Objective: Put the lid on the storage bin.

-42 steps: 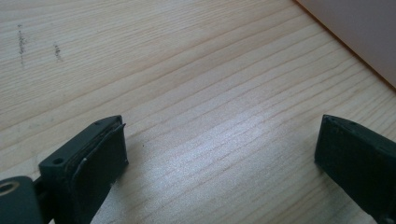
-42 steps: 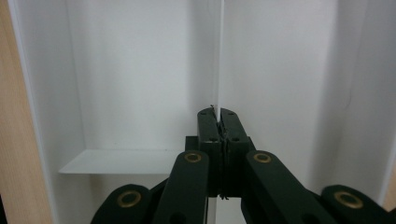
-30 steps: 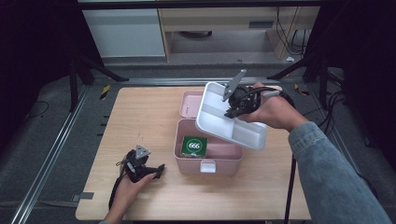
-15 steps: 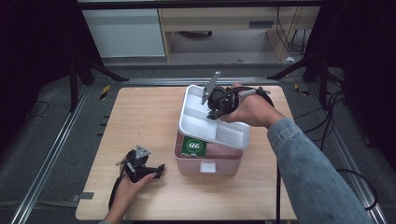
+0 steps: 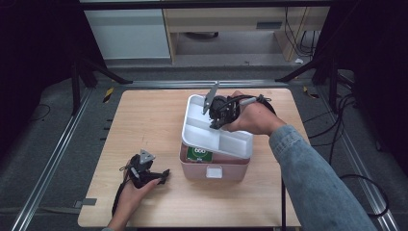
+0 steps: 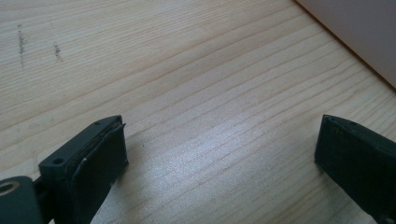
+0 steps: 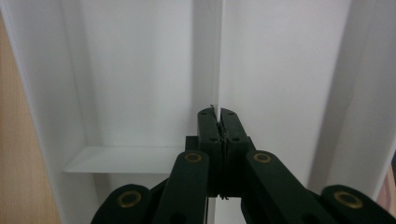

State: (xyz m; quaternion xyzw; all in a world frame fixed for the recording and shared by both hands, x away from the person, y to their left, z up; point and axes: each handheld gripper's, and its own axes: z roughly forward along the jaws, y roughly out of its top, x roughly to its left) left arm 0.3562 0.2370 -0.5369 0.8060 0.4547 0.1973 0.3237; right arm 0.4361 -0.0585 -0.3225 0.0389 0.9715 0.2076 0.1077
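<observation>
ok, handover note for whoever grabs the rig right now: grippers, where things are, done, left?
Right gripper: shut on a divider wall of the white tray, holding it tilted over the pink box.
Left gripper: open, holding nothing, resting on the table left of the box.
Things: the box sits mid-table, with a green packet visible inside under the tray's near edge.
Done: tray gripped and brought above the box.
Left: probably level the tray, seat it in the box and release. Not seated yet; its far end stands higher.

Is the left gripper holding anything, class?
No: the left gripper is open, with bare wooden table between its jaws.
</observation>
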